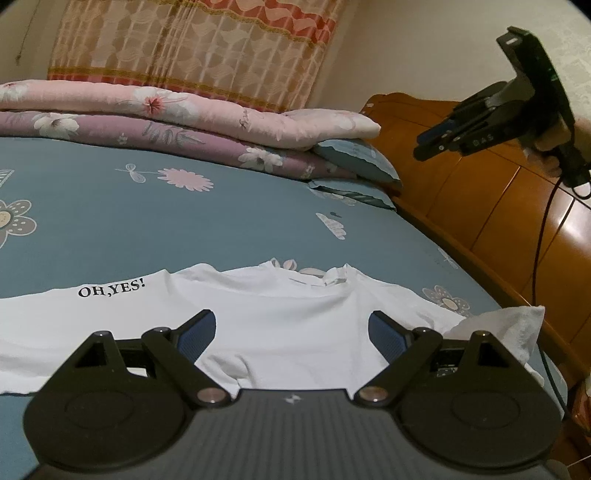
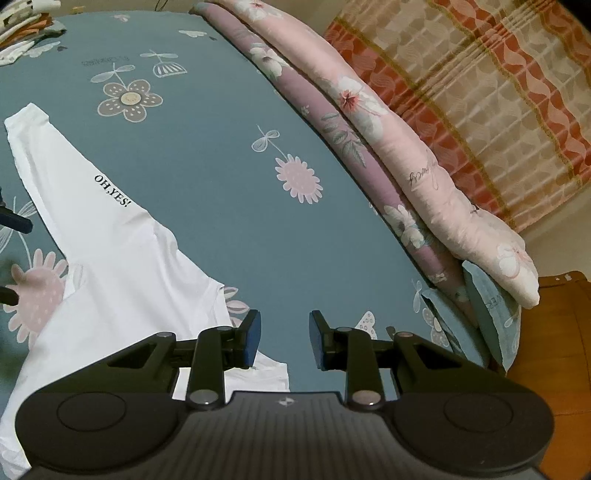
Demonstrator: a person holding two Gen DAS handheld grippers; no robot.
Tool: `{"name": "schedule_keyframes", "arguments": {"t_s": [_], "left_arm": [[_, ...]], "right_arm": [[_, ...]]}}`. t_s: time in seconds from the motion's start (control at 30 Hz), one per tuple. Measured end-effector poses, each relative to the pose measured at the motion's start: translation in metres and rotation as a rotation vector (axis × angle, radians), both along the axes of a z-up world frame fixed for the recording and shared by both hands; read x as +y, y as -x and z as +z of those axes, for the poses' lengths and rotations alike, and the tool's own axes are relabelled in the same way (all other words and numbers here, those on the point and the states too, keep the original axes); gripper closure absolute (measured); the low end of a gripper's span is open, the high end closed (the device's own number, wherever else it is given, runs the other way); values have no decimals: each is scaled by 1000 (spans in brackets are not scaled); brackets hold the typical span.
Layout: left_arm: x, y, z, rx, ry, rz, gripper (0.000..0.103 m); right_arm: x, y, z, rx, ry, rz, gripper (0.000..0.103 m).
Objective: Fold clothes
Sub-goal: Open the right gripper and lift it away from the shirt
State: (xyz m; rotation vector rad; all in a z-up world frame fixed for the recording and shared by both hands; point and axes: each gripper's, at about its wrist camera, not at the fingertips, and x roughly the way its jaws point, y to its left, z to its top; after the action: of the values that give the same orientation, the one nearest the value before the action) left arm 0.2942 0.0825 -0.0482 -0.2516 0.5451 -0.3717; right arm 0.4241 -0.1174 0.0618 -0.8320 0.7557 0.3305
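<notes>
Two grippers over a bed. The bedsheet (image 1: 110, 206) is blue-grey with a flower print and fills most of both views. Along its far edge lie folded quilts (image 1: 177, 118), a pink floral one on top of a mauve one, with blue pillows (image 1: 354, 162) tucked under their end. A patterned curtain (image 1: 192, 40) hangs behind them, and a wooden headboard (image 1: 480, 206) runs along the right side in the left wrist view.

The white T-shirt (image 1: 280, 325) lies flat on the sheet with "OH,YES!" printed on one sleeve; the collar faces away from the left camera. Its other sleeve (image 1: 506, 328) is bunched up near the bed edge.

A stack of other clothes (image 2: 26, 33) sits at the far corner in the right wrist view, too small to tell apart.

The left gripper (image 1: 291, 332) hovers over the shirt body, fingers spread wide, nothing between the blue pads. The right gripper (image 2: 284, 339) is raised above the sheet beside the shirt edge, fingers part-way apart with a clear gap, pinching nothing; a hand (image 1: 554, 144) holds it up in front of the headboard.
</notes>
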Motion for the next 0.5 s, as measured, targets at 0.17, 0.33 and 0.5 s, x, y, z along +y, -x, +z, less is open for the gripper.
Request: {"name": "schedule_keyframes", "arguments": {"t_s": [0.17, 0.33, 0.5], "left_arm": [[-7, 4, 1, -6, -4, -26, 13], [-10, 9, 4, -25, -1, -42, 13], [-6, 10, 4, -29, 1, -35, 13]], "right_arm": [[-10, 15, 7, -7, 7, -30, 68], [-32, 26, 10, -3, 1, -89, 68], [-30, 26, 14, -5, -22, -80, 68]]}}
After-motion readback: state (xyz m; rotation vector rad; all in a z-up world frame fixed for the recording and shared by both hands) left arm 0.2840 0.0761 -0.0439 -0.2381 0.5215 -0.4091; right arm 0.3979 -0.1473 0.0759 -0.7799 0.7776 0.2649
